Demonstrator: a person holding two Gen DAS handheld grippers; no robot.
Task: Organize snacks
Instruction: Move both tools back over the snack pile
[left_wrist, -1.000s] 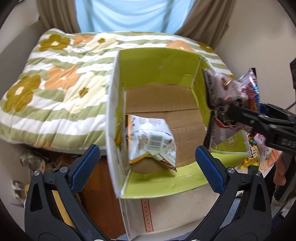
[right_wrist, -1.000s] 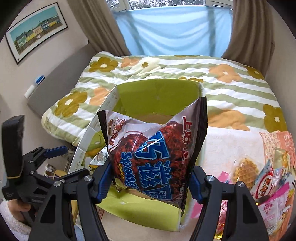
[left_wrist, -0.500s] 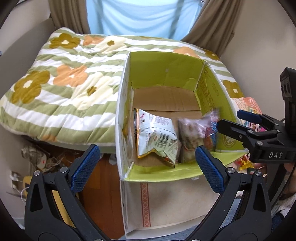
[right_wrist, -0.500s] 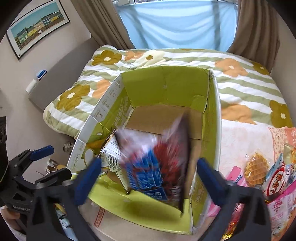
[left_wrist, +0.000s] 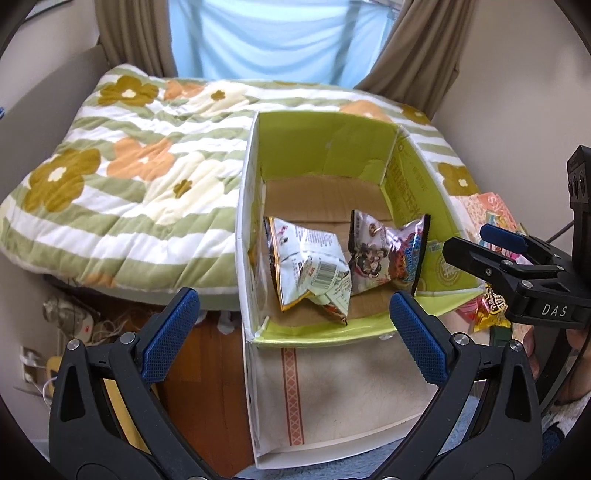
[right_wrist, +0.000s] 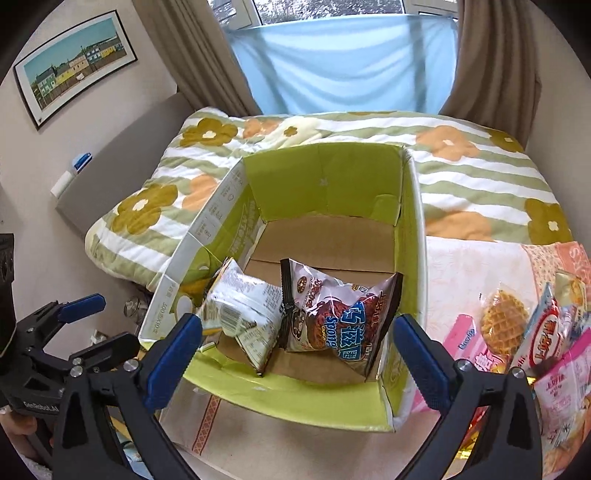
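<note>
The right claw (right_wrist: 295, 350) has let go and now stands wide apart, empty, like the left claw (left_wrist: 291, 325). The dark crinkled foil snack bag with blue letters (right_wrist: 340, 317) has dropped into the green-lined cardboard box (right_wrist: 328, 177), beside the white foil bag (right_wrist: 243, 306). Farther right, the pile of loose snack packets (right_wrist: 535, 325) waits on the table.

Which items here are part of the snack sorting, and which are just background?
Part of the job:
- cardboard box
- white snack bag in the box
- brown Sponge Crunch bag in the box
- loose snack pile right of the box
- left gripper and right gripper, both open and empty

Just lying about:
- floral quilt
- framed picture
- curtains
</note>
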